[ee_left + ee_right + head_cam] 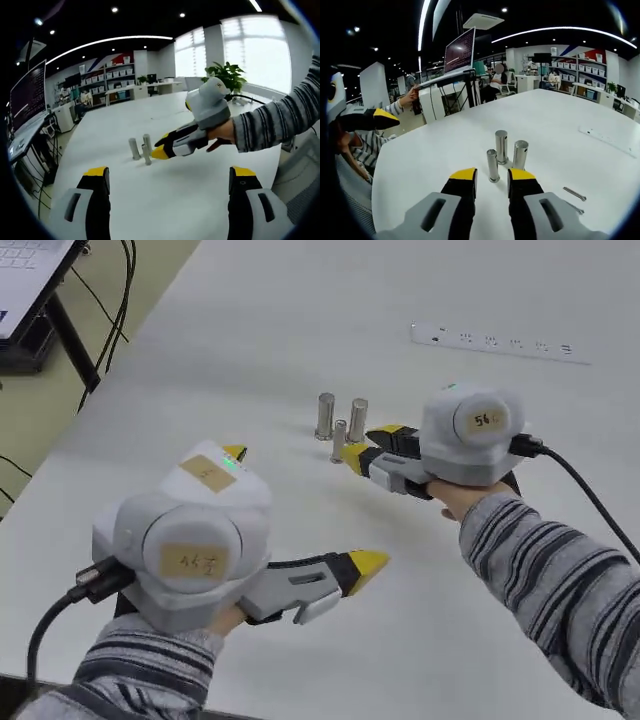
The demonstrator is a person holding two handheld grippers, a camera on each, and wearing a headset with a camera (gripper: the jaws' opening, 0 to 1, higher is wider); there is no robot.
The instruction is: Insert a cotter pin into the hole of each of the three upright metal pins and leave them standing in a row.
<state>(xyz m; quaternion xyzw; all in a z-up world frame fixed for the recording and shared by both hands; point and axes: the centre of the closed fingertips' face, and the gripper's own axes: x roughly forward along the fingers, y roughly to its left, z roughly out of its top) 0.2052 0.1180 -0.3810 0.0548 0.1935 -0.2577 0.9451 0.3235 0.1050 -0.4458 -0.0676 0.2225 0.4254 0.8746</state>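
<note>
1. The holes in the metal pins (pixel 501 145) are too small to read, so I cannot tell whether any of them carries a pin.
2. In the right gripper view, one cotter pin (pixel 574 193) lies flat on the table (pixel 250 320), beside that gripper's right-hand jaw. A second thin piece (pixel 576 209) nearer the jaw is partly cut off; it is probably another cotter pin.
3. There are three metal pins, all upright. They stand close together in a small triangle, well in from the table's left edge.
4. One power strip (pixel 495 340) lies toward the far edge, and a laptop (pixel 30 270) is cut off beyond the left edge.
5. The right gripper (pixel 370 443) has its tips just beside the nearest pin. Its jaws sit close with a narrow gap and nothing between them.
6. The left gripper (pixel 300 508) is near the table's near edge, well apart from the pins. Its jaws are spread wide and empty.
</note>
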